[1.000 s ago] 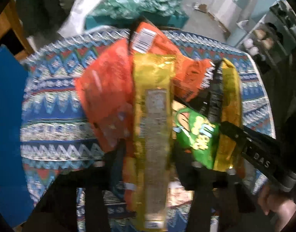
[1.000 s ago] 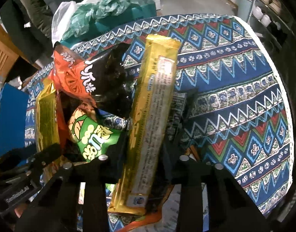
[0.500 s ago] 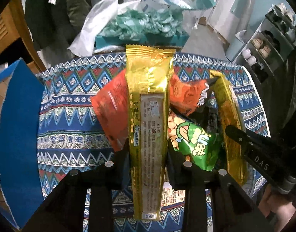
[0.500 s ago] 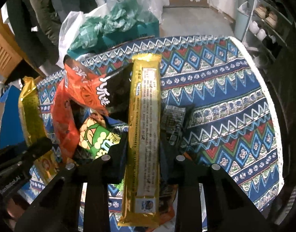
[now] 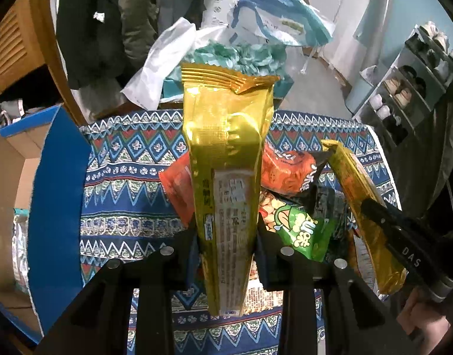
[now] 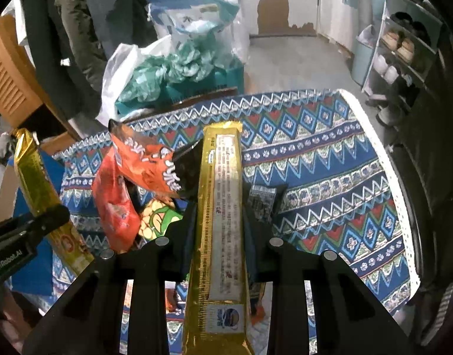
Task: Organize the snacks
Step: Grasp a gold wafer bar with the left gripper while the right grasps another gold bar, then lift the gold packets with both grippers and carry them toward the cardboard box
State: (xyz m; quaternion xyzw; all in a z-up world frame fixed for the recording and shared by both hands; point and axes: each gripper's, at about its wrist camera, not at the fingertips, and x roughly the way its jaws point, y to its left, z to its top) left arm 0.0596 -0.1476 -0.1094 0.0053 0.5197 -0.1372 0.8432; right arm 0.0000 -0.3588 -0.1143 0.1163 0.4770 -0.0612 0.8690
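Surface: patterned tablecloth (image 5: 132,183), snack pile (image 5: 288,177) at centre.
Left gripper (image 5: 226,233): clamped on gold packet (image 5: 226,136), now lifted clear of pile.
Right gripper (image 6: 219,222): clamped on second gold packet (image 6: 223,183), likewise raised.
Meaning: both matching packets picked, ready for sorting, perhaps into blue-edged box (image 5: 49,177).
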